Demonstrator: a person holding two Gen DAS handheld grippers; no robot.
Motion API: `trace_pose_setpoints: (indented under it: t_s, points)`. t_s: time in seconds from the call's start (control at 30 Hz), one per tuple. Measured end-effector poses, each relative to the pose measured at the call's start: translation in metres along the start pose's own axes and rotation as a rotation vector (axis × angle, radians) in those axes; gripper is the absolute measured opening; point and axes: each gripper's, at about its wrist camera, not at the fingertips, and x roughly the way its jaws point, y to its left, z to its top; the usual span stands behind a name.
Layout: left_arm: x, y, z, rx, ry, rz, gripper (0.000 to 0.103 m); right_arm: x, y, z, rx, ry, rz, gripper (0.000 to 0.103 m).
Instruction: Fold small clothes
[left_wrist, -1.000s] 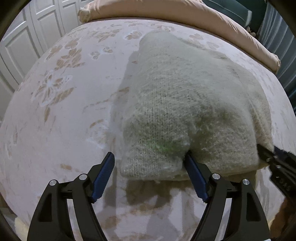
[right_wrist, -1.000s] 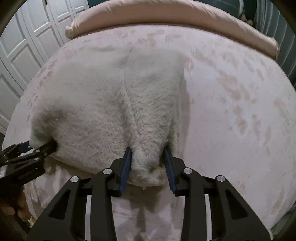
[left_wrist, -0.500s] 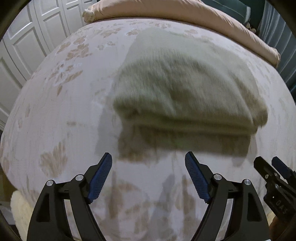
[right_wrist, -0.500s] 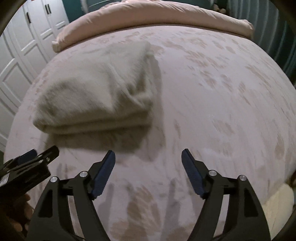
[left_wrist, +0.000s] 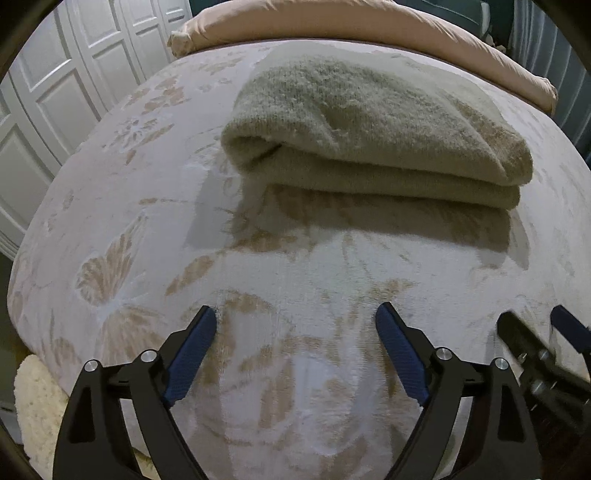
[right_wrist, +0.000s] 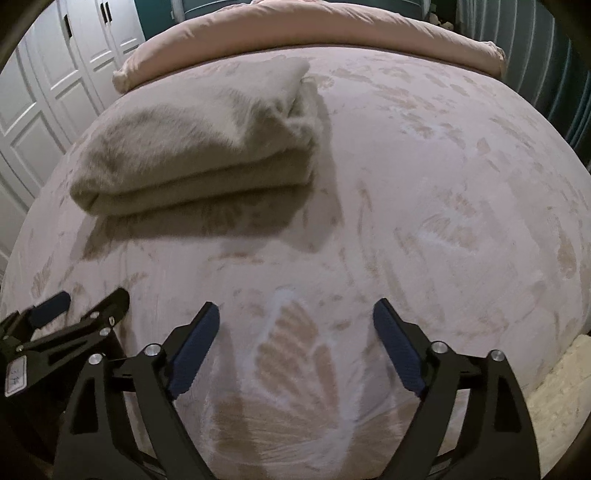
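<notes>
Folded sweater on bedspread, left hand-held gripper and right hand-held gripper opening, empty, wardrobe handles only rightward.

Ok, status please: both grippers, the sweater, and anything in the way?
Left gripper and right gripper: jaws opening, nothing between them. Sweater folded, lying on the bedspread, apart from both. Nothing in the way.
</notes>
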Motion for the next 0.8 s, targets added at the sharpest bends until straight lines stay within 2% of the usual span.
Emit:
trace_pose_setpoints:
  t_s: [0.1, 0.27, 0.8]
  points:
    - [0.003, 0.001, -0.002, -0.002, -0.012, 0.000, 0.089, 0.003, 0.003, -0.003, -0.015, -0.018, -0.023, 0.088]
    - [0.006, 0.003, -0.004, -0.001, -0.031, 0.004, 0.092, 0.010, -0.001, -0.004, -0.012, -0.020, -0.023, 0.098]
    - [0.014, 0.012, 0.007, -0.023, -0.020, 0.028, 0.092, 0.024, 0.005, 0.012, -0.039, 0.018, -0.035, 0.098]
